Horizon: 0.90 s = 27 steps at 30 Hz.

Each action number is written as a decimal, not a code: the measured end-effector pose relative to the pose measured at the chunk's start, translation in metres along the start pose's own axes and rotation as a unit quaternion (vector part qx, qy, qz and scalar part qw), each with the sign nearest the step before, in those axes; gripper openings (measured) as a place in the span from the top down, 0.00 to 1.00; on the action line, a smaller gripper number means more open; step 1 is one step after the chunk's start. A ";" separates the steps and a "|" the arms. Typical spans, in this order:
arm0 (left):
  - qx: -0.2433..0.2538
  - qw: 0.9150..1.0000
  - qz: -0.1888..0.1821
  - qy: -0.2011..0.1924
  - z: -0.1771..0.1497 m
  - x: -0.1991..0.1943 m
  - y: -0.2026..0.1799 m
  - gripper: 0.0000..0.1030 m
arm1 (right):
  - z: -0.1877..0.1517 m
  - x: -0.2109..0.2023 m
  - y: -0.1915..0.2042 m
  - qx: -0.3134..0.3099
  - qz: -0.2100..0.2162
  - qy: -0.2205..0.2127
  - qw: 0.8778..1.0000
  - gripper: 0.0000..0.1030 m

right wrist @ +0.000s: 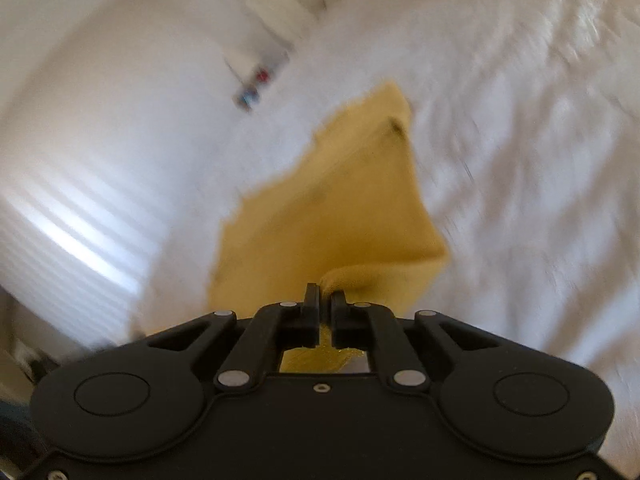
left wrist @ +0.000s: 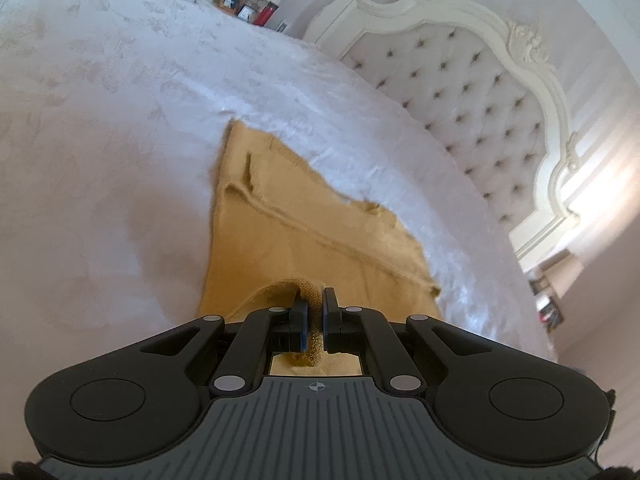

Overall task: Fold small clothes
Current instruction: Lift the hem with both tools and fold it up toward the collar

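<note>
Basically, white bed fills both views, tufted headboard far right. Mustard knit garment lies mid-bed, near edge lifted. Left gripper is clamped on one near corner, right gripper pinches the other. Best carry both corners level toward the far hem, keeping fabric taut.

Lying flat on the bed, stretching away from both claws: the garment. Gripping its near edge from the left, the left claw; from the right, the right claw. Standing behind the bed, the headboard; sitting left of that, a nightstand bearing small things.
</note>
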<state>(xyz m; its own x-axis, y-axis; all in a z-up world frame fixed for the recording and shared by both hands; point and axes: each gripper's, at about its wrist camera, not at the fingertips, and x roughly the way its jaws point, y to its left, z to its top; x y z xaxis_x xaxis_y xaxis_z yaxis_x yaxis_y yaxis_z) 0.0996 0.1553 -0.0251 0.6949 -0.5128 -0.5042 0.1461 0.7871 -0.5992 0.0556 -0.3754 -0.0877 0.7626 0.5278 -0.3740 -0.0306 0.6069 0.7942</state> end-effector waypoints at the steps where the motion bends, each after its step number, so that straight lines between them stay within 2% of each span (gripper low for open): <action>1: -0.001 1.000 -0.003 -0.004 0.005 0.000 -0.001 0.94 | 0.010 -0.001 0.002 0.002 0.008 -0.015 1.000 0.88; 5: 0.004 1.000 -0.007 -0.021 0.028 0.006 -0.004 0.94 | 0.053 0.014 0.010 0.001 0.031 -0.057 0.998 0.88; 9: 0.017 0.999 -0.003 -0.048 0.053 0.019 -0.005 0.94 | 0.087 0.045 0.017 -0.020 0.021 -0.076 0.997 0.88; 13: 0.012 0.998 -0.006 -0.056 0.073 0.042 -0.001 0.94 | 0.113 0.087 0.016 -0.031 0.011 -0.082 0.996 0.88; 20: 0.012 0.998 0.005 -0.058 0.101 0.089 0.009 0.94 | 0.139 0.148 0.003 -0.035 -0.025 -0.079 0.996 0.88; 27: 0.016 0.998 0.036 -0.050 0.118 0.133 0.027 0.94 | 0.157 0.187 -0.009 -0.035 -0.064 -0.076 0.994 0.88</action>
<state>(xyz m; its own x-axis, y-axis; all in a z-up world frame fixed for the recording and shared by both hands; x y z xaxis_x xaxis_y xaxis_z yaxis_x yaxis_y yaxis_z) 0.2790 0.1489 -0.0354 0.7713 -0.4190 -0.4791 0.1152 0.8322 -0.5423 0.2999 -0.3748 -0.0897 0.8519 0.3502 -0.3895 0.0327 0.7066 0.7069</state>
